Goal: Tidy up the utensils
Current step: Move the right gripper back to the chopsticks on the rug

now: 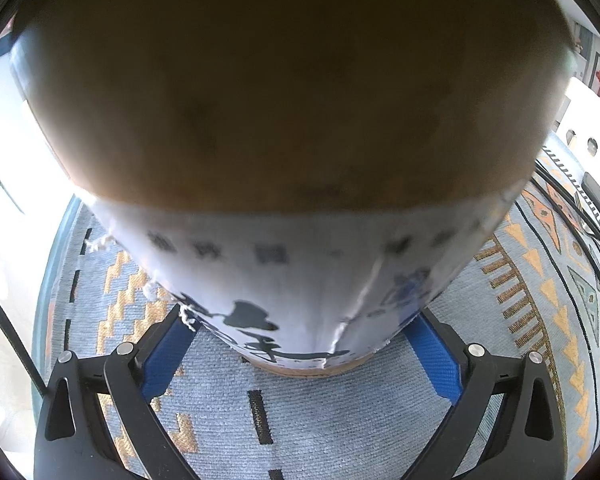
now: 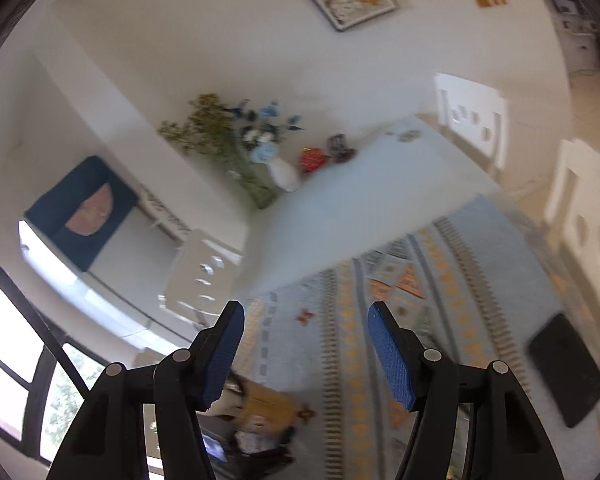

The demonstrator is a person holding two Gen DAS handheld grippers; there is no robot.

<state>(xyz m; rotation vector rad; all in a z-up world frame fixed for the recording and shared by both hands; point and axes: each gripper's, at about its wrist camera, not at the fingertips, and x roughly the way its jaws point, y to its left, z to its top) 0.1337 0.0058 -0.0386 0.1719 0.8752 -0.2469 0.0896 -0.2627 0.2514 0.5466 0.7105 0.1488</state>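
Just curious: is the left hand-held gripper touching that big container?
Cannot tell: in the left wrist view the container fills the span between the hand-held gripper's pads, hiding any gap.

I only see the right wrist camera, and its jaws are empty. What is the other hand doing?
Observer: The left gripper has its jaws wide apart on either side of a big brown tub standing on the patterned cloth.
Operator: Is anything written on it?
Observer: Yes, a white label with black marks wraps its lower part, but it is too blurred to read.
Operator: Where are the utensils?
Observer: Some thin dark sticks lie on the cloth at the right edge of the left wrist view. I cannot tell whether they are utensils.
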